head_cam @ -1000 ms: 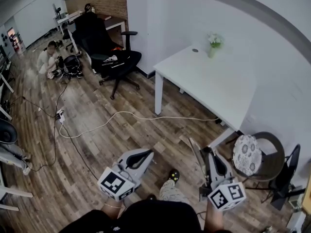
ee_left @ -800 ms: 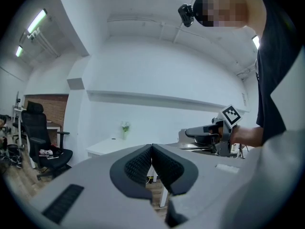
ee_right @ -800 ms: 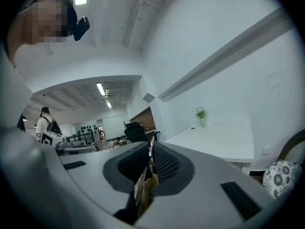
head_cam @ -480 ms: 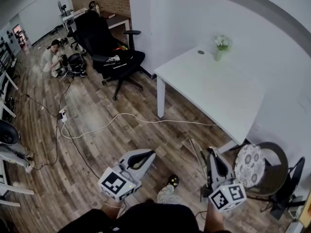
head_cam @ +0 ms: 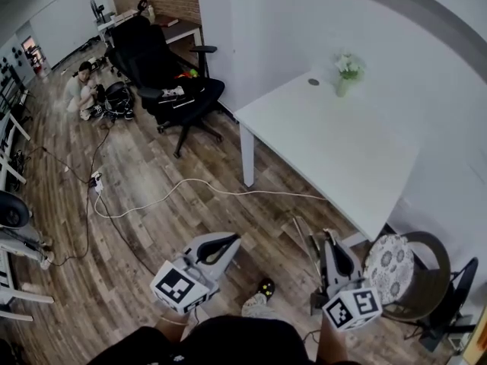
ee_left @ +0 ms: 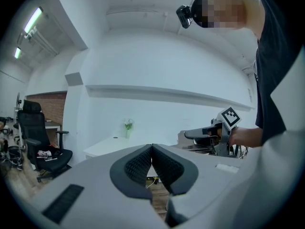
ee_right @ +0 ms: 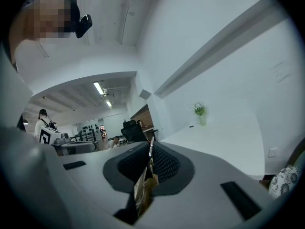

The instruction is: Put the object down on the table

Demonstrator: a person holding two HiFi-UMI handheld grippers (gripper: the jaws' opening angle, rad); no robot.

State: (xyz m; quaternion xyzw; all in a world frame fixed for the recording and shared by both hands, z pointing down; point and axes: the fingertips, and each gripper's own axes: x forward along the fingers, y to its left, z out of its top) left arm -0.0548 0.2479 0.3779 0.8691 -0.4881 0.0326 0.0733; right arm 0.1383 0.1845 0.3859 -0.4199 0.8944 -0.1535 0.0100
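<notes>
My right gripper [head_cam: 329, 239] is shut on a thin, flat brownish object [ee_right: 145, 187], pinched edge-on between the dark ribbed pads [ee_right: 164, 163]. In the head view that object [head_cam: 303, 236] shows as a thin sheet just left of the right jaws. My left gripper [head_cam: 224, 242] has its jaws closed together with nothing between them, its pads [ee_left: 138, 163] touching. Both grippers hang over the wood floor, short of the white table [head_cam: 335, 143]. The table [ee_right: 224, 137] lies ahead and to the right in the right gripper view.
A small vase of flowers [head_cam: 346, 71] and a small dark disc [head_cam: 313, 82] stand at the table's far end. A white cable [head_cam: 190, 185] crosses the floor. A black office chair [head_cam: 171, 82] stands beyond it, a round cushioned chair [head_cam: 389, 258] at right, and a person [head_cam: 82, 90] crouches far left.
Both grippers have travelled forward over the floor with me, and the table's near edge has come closer. The jaws and the held object look the same.
</notes>
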